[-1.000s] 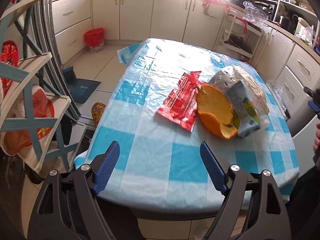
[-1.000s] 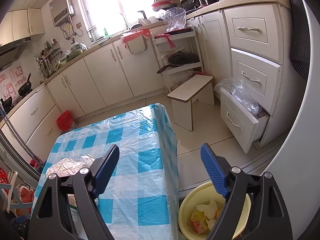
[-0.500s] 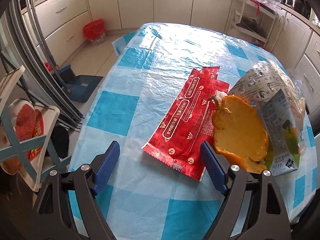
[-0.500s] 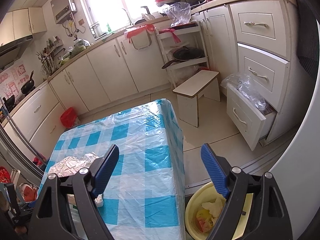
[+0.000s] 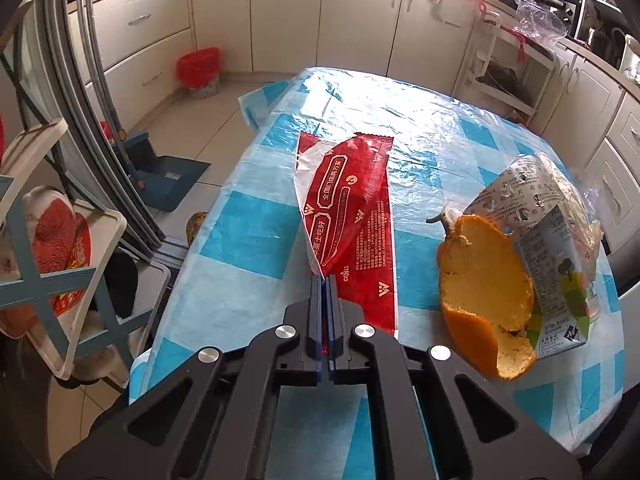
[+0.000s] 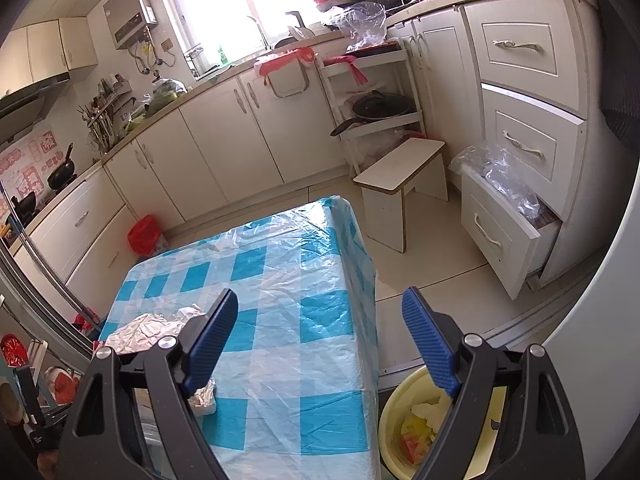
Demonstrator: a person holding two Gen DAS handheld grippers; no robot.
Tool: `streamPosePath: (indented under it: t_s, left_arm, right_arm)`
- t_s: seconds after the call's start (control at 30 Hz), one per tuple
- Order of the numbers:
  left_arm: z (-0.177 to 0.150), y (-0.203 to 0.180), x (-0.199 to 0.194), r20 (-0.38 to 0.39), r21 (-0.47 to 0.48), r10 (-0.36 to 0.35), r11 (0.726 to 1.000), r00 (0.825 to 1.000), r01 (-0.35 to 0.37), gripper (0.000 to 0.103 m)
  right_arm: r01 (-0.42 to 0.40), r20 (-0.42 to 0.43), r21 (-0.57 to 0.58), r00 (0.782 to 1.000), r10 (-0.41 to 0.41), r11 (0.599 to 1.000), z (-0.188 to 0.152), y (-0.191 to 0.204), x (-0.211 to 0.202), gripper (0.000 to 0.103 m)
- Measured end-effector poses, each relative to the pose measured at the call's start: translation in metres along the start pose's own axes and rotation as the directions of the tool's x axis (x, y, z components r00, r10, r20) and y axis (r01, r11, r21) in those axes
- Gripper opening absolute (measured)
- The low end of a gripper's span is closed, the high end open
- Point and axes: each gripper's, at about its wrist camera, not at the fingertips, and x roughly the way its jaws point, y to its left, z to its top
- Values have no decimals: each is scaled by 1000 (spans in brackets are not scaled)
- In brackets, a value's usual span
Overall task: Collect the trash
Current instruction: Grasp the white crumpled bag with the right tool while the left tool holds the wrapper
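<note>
My left gripper [image 5: 325, 280] is shut on the near end of a red snack wrapper [image 5: 344, 200] and lifts it off the blue-checked table [image 5: 248, 240]. To its right lie an orange peel [image 5: 480, 292], a drink carton [image 5: 560, 276] and a silver foil bag [image 5: 524, 184]. My right gripper [image 6: 320, 336] is open and empty above the table's right side. The foil bag [image 6: 144, 330] also shows in the right wrist view, behind the left finger. A yellow bin [image 6: 394, 412] holding scraps stands on the floor below the right finger.
A white step stool [image 6: 400, 176] and an open drawer [image 6: 504, 228] with plastic bags are right of the table. A red-lined bin [image 5: 199, 66] and a dustpan [image 5: 168, 172] are on the floor at left. A rack [image 5: 60, 240] stands at the left edge.
My left gripper has come down to the red wrapper, shut on its near end and lifted it, so it now folds upward. My right gripper has hardly moved and stays open.
</note>
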Motion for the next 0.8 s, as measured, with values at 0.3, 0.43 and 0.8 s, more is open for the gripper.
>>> streamPosePath:
  t_s: [0.3, 0.43, 0.8]
  left_arm:
    - [-19, 20, -42, 36, -34, -65, 997, 997, 66, 1]
    - [-26, 24, -55, 43, -39, -83, 996, 996, 85, 1]
    - [-34, 30, -69, 44, -40, -114, 992, 993, 116, 1]
  right_arm:
    - [-175, -54, -135, 984, 169, 975, -11, 48, 2, 83]
    - [-283, -147, -226, 956, 254, 932, -31, 88, 9, 84]
    - [-287, -300, -478, 942, 153, 830, -80, 154, 45, 84]
